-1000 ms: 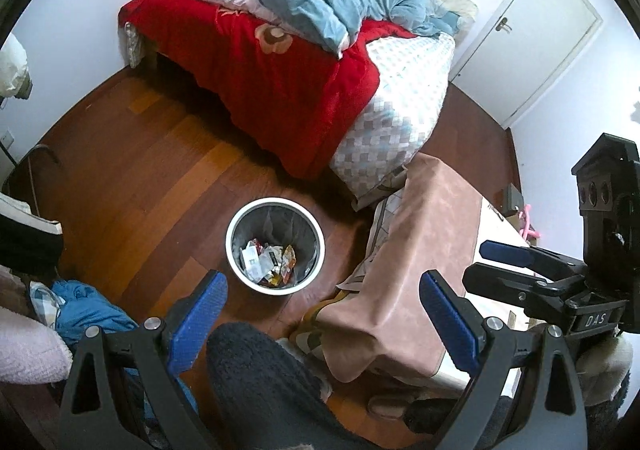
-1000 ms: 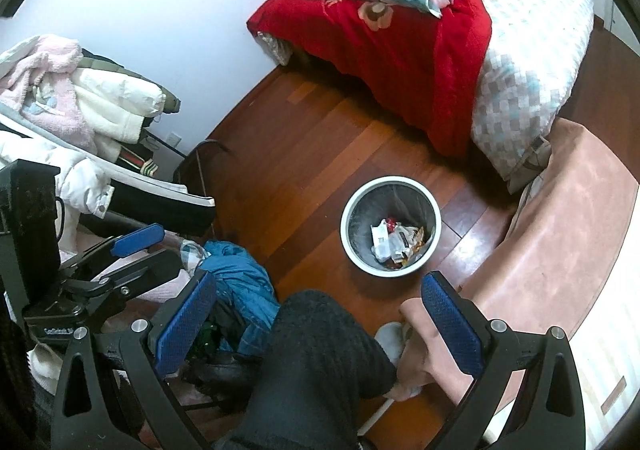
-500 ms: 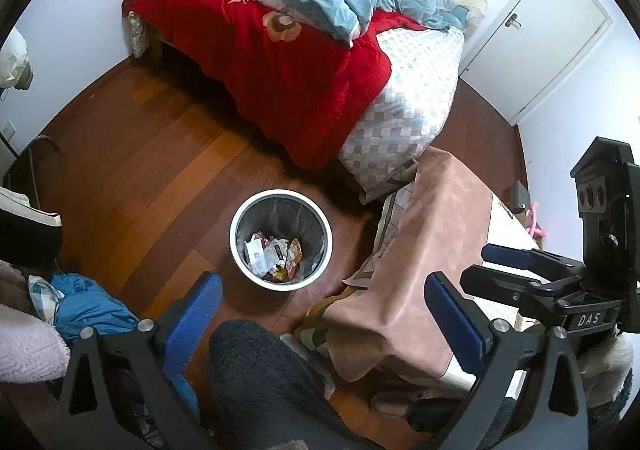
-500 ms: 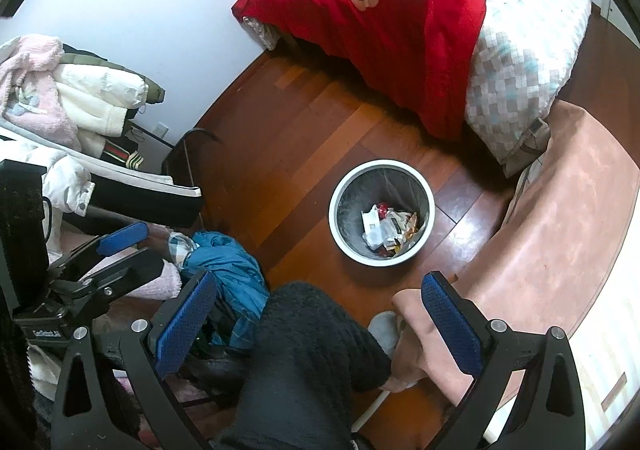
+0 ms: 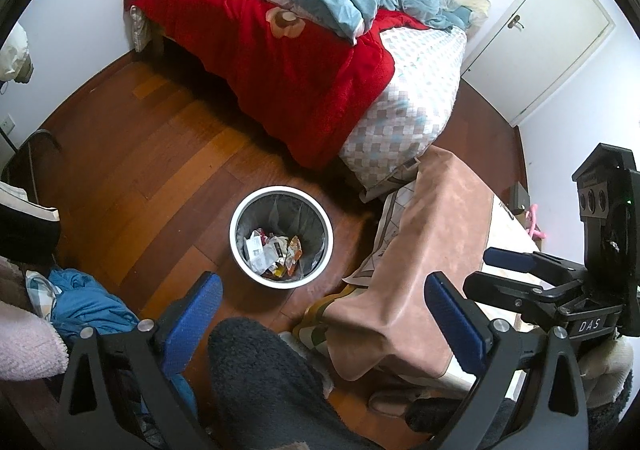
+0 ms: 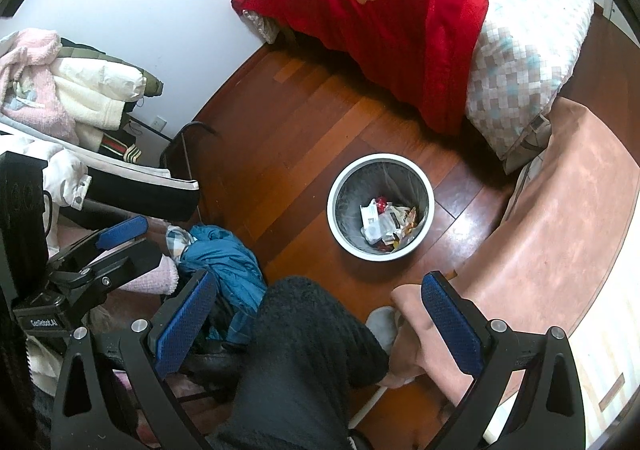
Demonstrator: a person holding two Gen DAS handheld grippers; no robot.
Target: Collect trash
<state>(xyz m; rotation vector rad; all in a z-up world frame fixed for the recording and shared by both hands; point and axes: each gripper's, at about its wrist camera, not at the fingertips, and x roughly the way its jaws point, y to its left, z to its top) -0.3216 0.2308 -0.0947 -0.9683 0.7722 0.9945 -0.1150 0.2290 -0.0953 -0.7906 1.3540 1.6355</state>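
A round bin with a white rim (image 5: 240,210) stands on the wooden floor and also shows in the right wrist view (image 6: 332,202). Crumpled wrappers and paper (image 5: 274,254) lie at its bottom, as the right wrist view shows too (image 6: 386,224). My left gripper (image 5: 324,314) is open and empty, held high above the floor, nearer than the bin. My right gripper (image 6: 316,314) is open and empty at a like height. Each gripper shows in the other's view, the right one (image 5: 516,274) and the left one (image 6: 120,246).
A bed with a red blanket (image 5: 280,70) and blue quilt fills the far side. A table under a pink-brown cloth (image 5: 432,250) stands right of the bin. Clothes pile on a chair (image 6: 60,102) at left, with a blue jacket (image 6: 228,262) below. A dark-trousered leg (image 6: 304,350) is beneath the grippers.
Both views have shifted slightly; the bin sits a little farther right and higher in the left wrist view. Both grippers stay open and empty.
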